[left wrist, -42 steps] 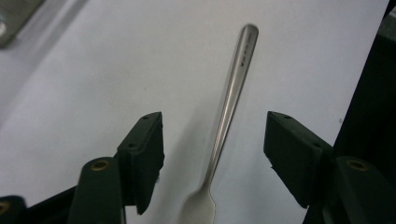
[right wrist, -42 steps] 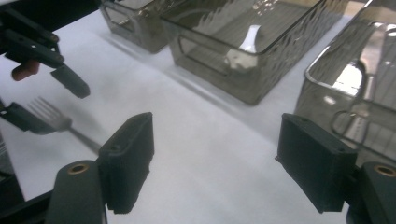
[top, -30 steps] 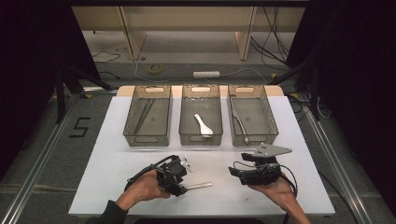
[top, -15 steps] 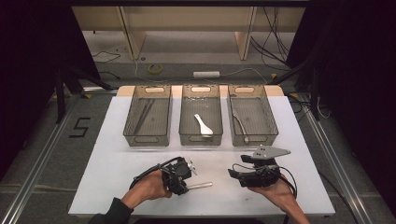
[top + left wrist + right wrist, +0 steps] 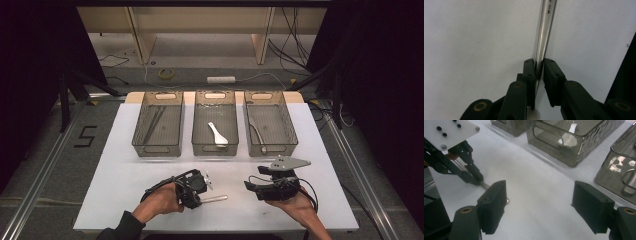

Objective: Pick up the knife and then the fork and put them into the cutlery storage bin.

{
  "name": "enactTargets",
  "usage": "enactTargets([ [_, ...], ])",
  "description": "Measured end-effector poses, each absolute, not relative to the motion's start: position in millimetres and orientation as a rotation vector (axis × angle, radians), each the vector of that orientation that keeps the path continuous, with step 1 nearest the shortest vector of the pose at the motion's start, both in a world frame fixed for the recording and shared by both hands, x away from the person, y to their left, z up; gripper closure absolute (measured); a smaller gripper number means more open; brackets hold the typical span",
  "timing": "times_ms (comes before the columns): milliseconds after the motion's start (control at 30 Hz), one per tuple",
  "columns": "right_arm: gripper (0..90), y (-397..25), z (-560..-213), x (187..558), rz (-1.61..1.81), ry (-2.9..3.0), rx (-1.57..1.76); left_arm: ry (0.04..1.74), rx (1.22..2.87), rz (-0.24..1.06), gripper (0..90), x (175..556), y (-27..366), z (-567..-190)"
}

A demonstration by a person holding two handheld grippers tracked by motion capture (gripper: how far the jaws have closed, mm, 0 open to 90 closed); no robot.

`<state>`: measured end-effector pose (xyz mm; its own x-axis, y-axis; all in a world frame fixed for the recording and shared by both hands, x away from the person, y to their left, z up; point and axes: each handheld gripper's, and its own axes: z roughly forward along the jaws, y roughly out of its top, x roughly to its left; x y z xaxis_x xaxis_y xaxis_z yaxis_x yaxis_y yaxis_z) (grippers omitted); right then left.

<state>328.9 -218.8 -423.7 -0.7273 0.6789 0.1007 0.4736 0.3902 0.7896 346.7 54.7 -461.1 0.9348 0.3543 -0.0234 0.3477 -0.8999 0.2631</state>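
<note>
Metal utensil [image 5: 546,32] pinched flat on table (handle-end) by left claw [image 5: 539,67].

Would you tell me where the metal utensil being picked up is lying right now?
In the high view, the metal utensil lies on the white table near its front edge, left of centre, its handle between the left gripper's jaws, in front of the middle bin.

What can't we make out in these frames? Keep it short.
- Utensil type: in the left gripper view its handle runs off the top edge and its near end is hidden behind the left gripper.
- Same utensil, high view: the left gripper covers its head end.
- Left bin contents: thin dark items, too small in the high view to identify.
- Right bin: cut off by the right gripper view's edge; glare blurs what lies inside.
</note>
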Motion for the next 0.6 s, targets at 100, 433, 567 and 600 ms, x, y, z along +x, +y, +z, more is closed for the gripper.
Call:
enactTargets([
  [100,28.7,-218.8,-423.6,329.2,1.250,2.410,1.025,0.515,2.830,0.037,79.5,346.8,54.6,-461.1],
  [433,29.1,-216.7,-423.8,328.4,1.247,2.420,1.016,0.515,2.805,0.002,83.0,349.6,58.0,-461.4],
  [567,29.3,-215.6,-423.9,327.8,1.257,2.426,0.998,0.538,2.771,-0.013,83.2,351.4,60.6,-460.8],
  [600,29.3,-215.0,-423.9,327.3,1.259,2.430,0.993,0.539,2.764,-0.012,83.2,352.0,60.7,-459.7],
])
